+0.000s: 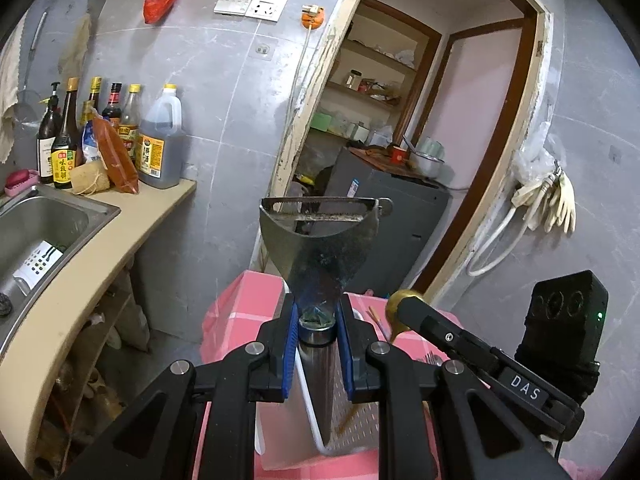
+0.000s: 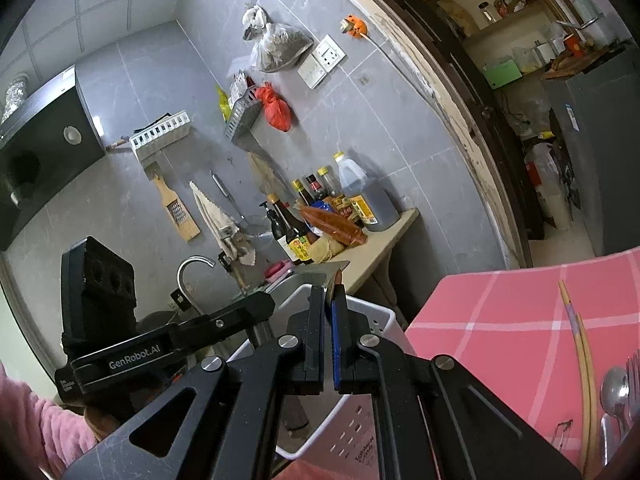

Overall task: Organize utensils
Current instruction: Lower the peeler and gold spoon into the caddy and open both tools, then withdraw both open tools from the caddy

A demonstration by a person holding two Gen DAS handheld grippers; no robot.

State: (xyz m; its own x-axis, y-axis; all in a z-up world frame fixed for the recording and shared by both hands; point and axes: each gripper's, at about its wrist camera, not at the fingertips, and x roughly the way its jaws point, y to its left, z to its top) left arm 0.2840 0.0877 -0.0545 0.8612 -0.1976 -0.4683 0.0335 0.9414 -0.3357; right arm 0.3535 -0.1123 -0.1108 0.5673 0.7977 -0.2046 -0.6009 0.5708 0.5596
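Looking through the left wrist camera first: the left gripper (image 1: 316, 320) has its blue pads clamped on the neck of a metal peeler (image 1: 320, 236), right where the handle meets the head. The peeler's wide Y-shaped head points up and away, with the blade bar across the top and a dull, stained, bluish surface. Its steel handle runs down between the fingers, over a white perforated utensil basket (image 1: 352, 424) sitting on a table with a pink checked tablecloth (image 1: 236, 312). There's a beige countertop (image 1: 120, 240) with a sink (image 1: 44, 224) off to the left, its edge curving close to the table, and an open doorway straight ahead. The right gripper (image 1: 400, 304) pokes in from the right, just beside the peeler, holding something brassy.

Right wrist camera: the right gripper (image 2: 335, 304) has its jaws pressed together on a thin flat utensil (image 2: 334, 276), seen edge-on, so I can't tell what it is. It's held over the basket's (image 2: 372, 316) rim. On the tablecloth (image 2: 500, 312) to the right lie chopsticks (image 2: 576, 328), a spoon (image 2: 614, 388) and a fork (image 2: 634, 376), well apart from the basket. The left gripper's body sits lower left, with a pink sleeve (image 2: 36, 432) behind it.
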